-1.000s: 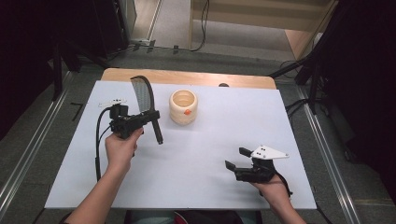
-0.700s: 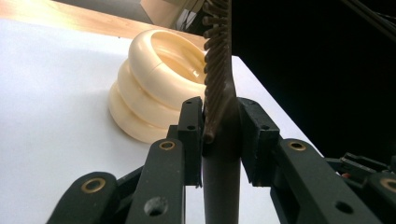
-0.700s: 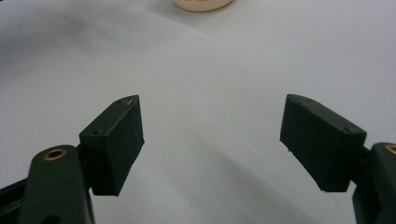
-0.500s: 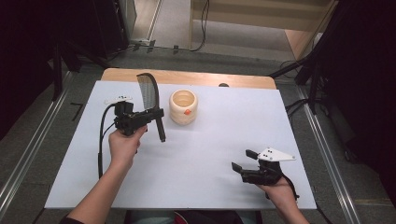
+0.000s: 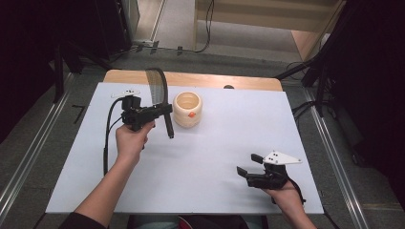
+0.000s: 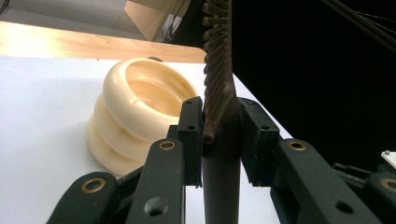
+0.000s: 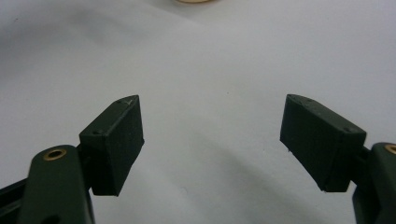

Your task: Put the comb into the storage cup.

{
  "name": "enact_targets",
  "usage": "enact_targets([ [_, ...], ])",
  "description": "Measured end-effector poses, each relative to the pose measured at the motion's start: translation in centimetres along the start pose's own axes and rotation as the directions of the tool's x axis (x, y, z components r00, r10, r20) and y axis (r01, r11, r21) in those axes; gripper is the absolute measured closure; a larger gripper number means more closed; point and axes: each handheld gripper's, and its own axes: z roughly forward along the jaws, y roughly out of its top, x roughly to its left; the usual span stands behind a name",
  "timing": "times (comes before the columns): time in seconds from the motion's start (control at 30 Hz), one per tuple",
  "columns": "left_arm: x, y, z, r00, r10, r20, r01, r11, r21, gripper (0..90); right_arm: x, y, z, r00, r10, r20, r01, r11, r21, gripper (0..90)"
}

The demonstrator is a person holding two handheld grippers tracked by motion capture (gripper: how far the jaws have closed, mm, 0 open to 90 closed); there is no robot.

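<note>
Cream ribbed plastic cup (image 5: pixel 187 109): landmark, on white table (image 5: pixel 229 143). Dark brown bristled brush (image 5: pixel 160 98) clamped by handle in left gripper (image 5: pixel 165 110), just left of cup, raised. Right gripper (image 5: pixel 247 164) well apart from cup, jaws spread, empty. Step: carrying brush. Next, likely: lower brush into cup, handle aligned over mouth.

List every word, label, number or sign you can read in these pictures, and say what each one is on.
None: no readable text shows.
The cream ribbed holder carries an orange mark, not lettering.
The brush held in the left gripper is unmarked.
The right gripper and the white table are plain too.
</note>
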Motion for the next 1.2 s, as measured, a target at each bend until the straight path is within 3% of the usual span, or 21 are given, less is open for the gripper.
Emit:
enact_targets([
  [0.57, -0.3, 2.2, 1.5, 0.9984, 0.041, 0.038, -0.043, 0.9986, 0.031, 72.9, 0.0, 0.1, 0.0, 1.0000, 0.002, -0.005, -0.003, 1.000, -0.005, 19.7],
  [0.97, -0.3, 3.6, 2.9, 0.9944, 0.071, 0.078, -0.077, 0.9939, 0.079, 72.9, -0.1, 0.2, 0.0, 1.0000, 0.000, -0.009, 0.000, 1.000, -0.010, 19.7],
  [1.2, -0.4, 4.8, 3.6, 0.9919, 0.094, 0.085, -0.101, 0.9916, 0.081, 72.9, 0.0, 0.3, 0.1, 0.9999, -0.001, -0.011, 0.001, 1.000, -0.010, 19.7],
])
